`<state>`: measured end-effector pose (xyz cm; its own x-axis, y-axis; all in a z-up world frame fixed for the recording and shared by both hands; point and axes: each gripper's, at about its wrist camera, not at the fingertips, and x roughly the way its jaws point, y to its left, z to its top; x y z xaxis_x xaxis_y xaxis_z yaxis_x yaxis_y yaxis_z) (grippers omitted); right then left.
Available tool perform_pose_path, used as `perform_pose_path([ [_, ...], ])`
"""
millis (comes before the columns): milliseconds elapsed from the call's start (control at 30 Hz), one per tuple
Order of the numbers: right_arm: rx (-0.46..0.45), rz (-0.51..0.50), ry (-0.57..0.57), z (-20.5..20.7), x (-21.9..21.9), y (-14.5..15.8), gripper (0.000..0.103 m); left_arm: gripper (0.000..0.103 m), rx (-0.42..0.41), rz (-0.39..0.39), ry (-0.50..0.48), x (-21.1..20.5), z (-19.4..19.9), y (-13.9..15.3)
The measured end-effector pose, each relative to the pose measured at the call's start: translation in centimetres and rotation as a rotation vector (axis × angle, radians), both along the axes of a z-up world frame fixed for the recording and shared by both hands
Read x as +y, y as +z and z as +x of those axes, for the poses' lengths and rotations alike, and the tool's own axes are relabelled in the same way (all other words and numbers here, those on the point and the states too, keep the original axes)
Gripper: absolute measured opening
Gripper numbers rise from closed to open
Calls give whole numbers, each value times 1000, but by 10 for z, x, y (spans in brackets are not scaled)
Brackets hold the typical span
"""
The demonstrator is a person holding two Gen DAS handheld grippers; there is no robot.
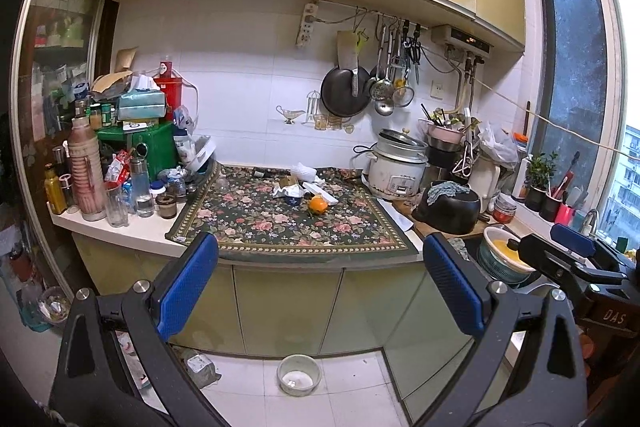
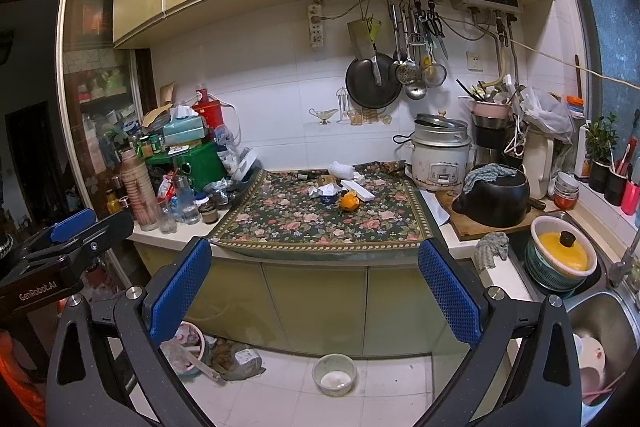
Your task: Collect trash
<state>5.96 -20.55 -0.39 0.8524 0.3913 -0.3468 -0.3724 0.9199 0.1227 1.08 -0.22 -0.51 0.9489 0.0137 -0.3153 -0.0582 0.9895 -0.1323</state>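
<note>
Trash lies on a floral cloth [image 1: 256, 223] [image 2: 304, 223] on the kitchen counter: an orange peel [image 1: 318, 204] [image 2: 349, 202], a crumpled white tissue [image 1: 304, 170] [image 2: 342, 169], a white wrapper over a blue cup [image 1: 290, 193] [image 2: 326, 191] and a flat white box [image 1: 320, 191] [image 2: 357, 189]. My left gripper [image 1: 320, 283] is open and empty, held back from the counter at cabinet height. My right gripper [image 2: 314, 283] is open and empty, also back from the counter. The right gripper shows at the right edge of the left wrist view [image 1: 572, 251]; the left gripper at the left edge of the right wrist view [image 2: 76, 231].
Bottles and jars [image 1: 100, 187] crowd the counter's left end. A rice cooker [image 2: 440, 155] and a black pot [image 2: 496, 199] stand to the right, with a sink [image 2: 608, 323] of dishes beyond. A bowl [image 2: 334, 373] and a bin with litter [image 2: 188, 347] are on the floor.
</note>
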Motion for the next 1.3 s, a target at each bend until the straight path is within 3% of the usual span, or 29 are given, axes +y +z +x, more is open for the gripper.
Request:
perform_pose_path([
  [767,14,14,35,6,-4,-2,103,103,11,-11,28,3,5,-4],
  [1300,50,12,72,34,-25,-12,103,103,54,-24,69,-24,37,-13],
])
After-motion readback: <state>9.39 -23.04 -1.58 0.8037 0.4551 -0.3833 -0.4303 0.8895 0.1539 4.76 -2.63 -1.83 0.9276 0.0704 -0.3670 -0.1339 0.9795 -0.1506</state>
